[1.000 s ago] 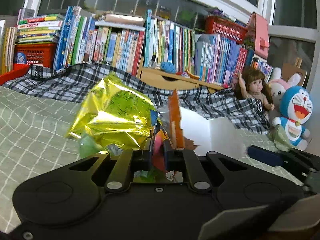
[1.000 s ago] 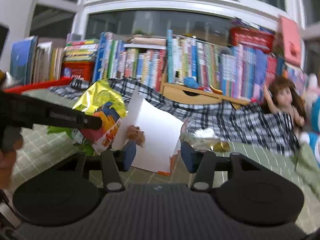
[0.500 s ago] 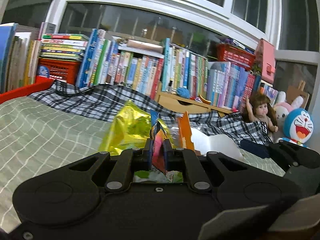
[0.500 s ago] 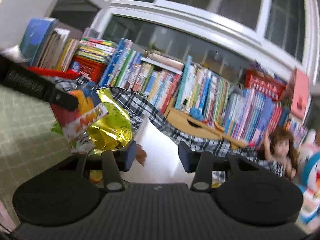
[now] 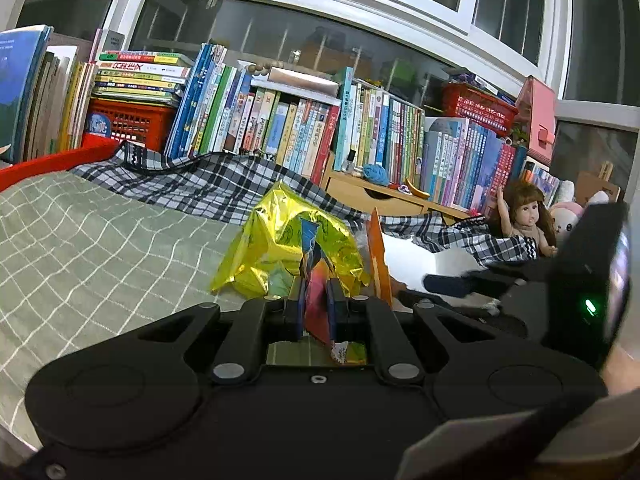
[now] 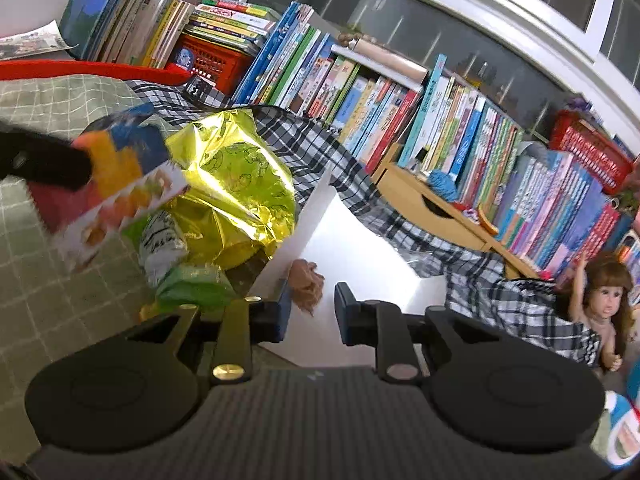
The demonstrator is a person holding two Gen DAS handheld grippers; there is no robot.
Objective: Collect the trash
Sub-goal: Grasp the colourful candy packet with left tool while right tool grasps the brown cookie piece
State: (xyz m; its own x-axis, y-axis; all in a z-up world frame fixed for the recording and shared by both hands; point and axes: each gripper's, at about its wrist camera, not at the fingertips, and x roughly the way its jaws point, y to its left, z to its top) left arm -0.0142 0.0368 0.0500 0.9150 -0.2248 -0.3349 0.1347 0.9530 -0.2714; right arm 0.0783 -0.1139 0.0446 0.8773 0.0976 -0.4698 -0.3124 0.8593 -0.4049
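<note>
The left gripper (image 5: 317, 308) is clamped tight on a colourful snack wrapper (image 5: 316, 292), just as it was a second ago; in the right wrist view that wrapper (image 6: 120, 188) shows its orange, blue and white printed face, hanging from the dark finger at the left edge. The yellow foil bag (image 5: 288, 248) lies crumpled on the green checked bedspread (image 5: 80, 248), close to the plaid blanket (image 5: 192, 184) along the bed's far edge. It has slid from left of the fingers to straight ahead of them since the earlier frame, and the bookshelf behind has widened into view — the camera has travelled sideways.

The right gripper (image 6: 310, 312) has its jaws part open and they have just been closing in; between them sits a brown crumpled scrap (image 6: 306, 284) against a white sheet of paper (image 6: 360, 248), but the pads do not press on it yet. A second ago the sheet lay flat and square ahead of this gripper; now the whole view is tilted — books (image 6: 360, 92) slope down to the right, and the foil bag (image 6: 236, 184) and a green packet (image 6: 192, 284) crowd in at the left finger. From the left wrist, the right gripper (image 5: 452, 285) now looms large at the right edge, where earlier only its finger showed.
</note>
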